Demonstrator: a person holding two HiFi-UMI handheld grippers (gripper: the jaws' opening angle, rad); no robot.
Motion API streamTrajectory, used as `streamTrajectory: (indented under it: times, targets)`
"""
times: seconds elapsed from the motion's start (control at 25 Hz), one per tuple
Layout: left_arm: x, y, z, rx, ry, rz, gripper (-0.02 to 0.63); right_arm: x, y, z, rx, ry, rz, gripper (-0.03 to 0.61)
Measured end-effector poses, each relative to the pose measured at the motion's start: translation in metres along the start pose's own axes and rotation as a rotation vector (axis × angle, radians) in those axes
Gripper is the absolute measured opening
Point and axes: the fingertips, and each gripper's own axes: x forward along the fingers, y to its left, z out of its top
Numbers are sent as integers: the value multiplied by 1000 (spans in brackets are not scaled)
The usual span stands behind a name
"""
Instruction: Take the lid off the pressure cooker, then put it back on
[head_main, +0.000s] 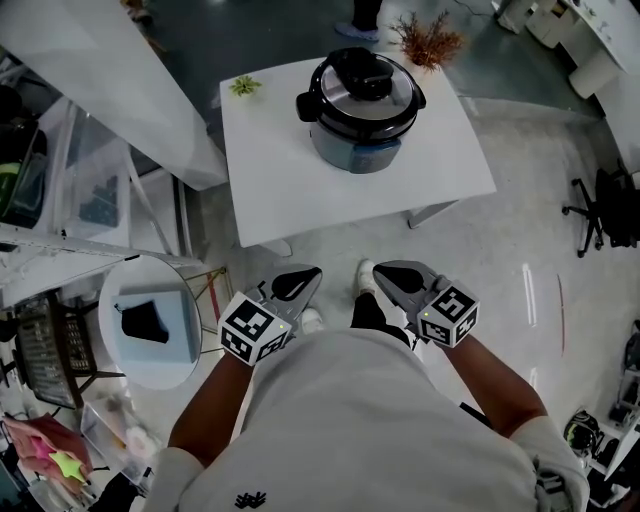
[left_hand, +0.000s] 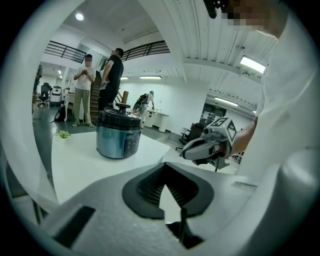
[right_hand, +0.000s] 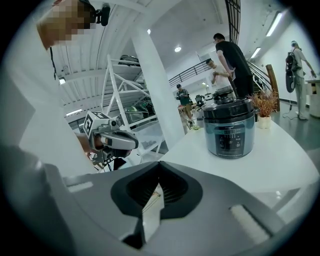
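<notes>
While both tools hung close in front of the person's white shirt (head_main: 370, 420), the pressure cooker (head_main: 360, 115) sat well ahead of them, upright on the white desk (head_main: 300, 190) and toward its far edge. And the lid (head_main: 365, 85) was on, folks: silver rim, black handle across the middle, seated flat on the blue-grey body, with the control panel facing the person. Nothing was touching it.

The left hand-held gripper (head_main: 303, 275) was pressed together, jaw tips meeting with nothing between them. It pointed forward and a little down over the pale floor (head_main: 500, 260), short of the desk's near edge. The right hand-held gripper (head_main: 388, 270) matched it, jaws together and empty, held near its partner at much the same height. Each marker cube sat back by the wrist. A white shoe (head_main: 364, 272) showed on the floor between the two tools.

At the desk's far left corner stood a small green plant (head_main: 243, 86), well apart from the cooker. A dried reddish plant (head_main: 428, 42) stood at the far right, near the cooker's back. In the gripper views, two people (left_hand: 102, 75) stood beyond the desk, behind the cooker.
</notes>
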Motion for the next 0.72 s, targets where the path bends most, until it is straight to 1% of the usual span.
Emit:
streamTrajectory:
  times: [0.24,0.44,0.6,0.72]
  targets:
    - [-4,0,-5,-16,10,-8,6,0,5,-2,-5,-1,-2,9]
    - [-4,-1,-9,34,39,10,6,-1,9,-4,-10,0,-3,9]
    - [-3,-1,-9,14,33,7,6,-2,10,-3,-12,1,0,9]
    - [-3,0,-12,32,49,15,6,-1,11,-3,-18,0,3,9]
